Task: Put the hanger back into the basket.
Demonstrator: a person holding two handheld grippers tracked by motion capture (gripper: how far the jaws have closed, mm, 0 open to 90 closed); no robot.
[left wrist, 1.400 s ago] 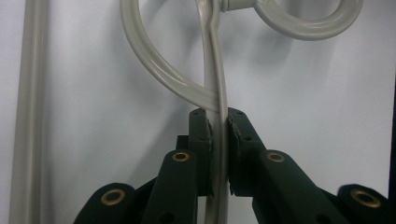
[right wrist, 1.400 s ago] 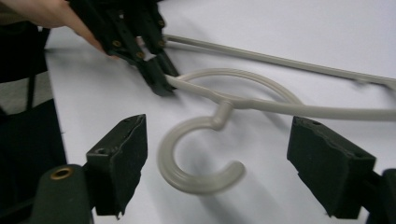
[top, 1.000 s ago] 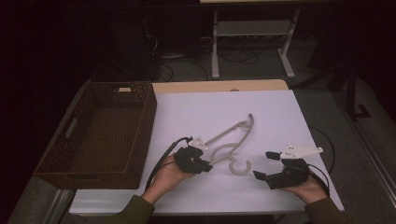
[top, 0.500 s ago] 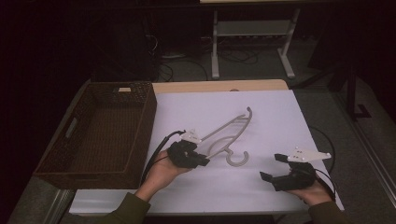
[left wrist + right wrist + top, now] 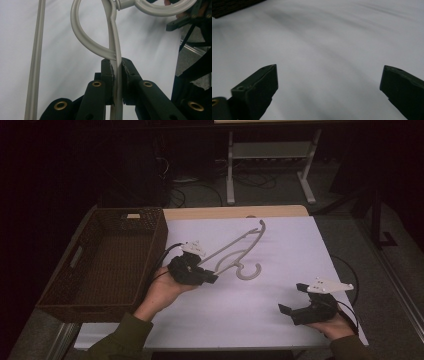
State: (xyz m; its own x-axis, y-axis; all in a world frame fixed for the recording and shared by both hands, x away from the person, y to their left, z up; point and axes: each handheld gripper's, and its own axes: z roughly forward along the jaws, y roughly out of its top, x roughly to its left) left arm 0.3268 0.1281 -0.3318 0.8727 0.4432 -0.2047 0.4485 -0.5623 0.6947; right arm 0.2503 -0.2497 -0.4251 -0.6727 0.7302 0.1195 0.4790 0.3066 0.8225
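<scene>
The hanger (image 5: pixel 235 252) lies at the centre of the high view on the white table (image 5: pixel 280 310), right of the basket (image 5: pixel 107 260). The left gripper (image 5: pixel 207 276) clamps its thin bar between both pads (image 5: pixel 113 75). At lower right, the right gripper (image 5: pixel 292 297) hovers with jaws spread wide, holding nothing.

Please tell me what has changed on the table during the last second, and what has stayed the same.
The left gripper, still shut on the hanger, has dragged it a little toward the basket. The right gripper, open and holding nothing, has pulled back toward the person, away from the hanger. The basket and the white table cover have not moved.
</scene>
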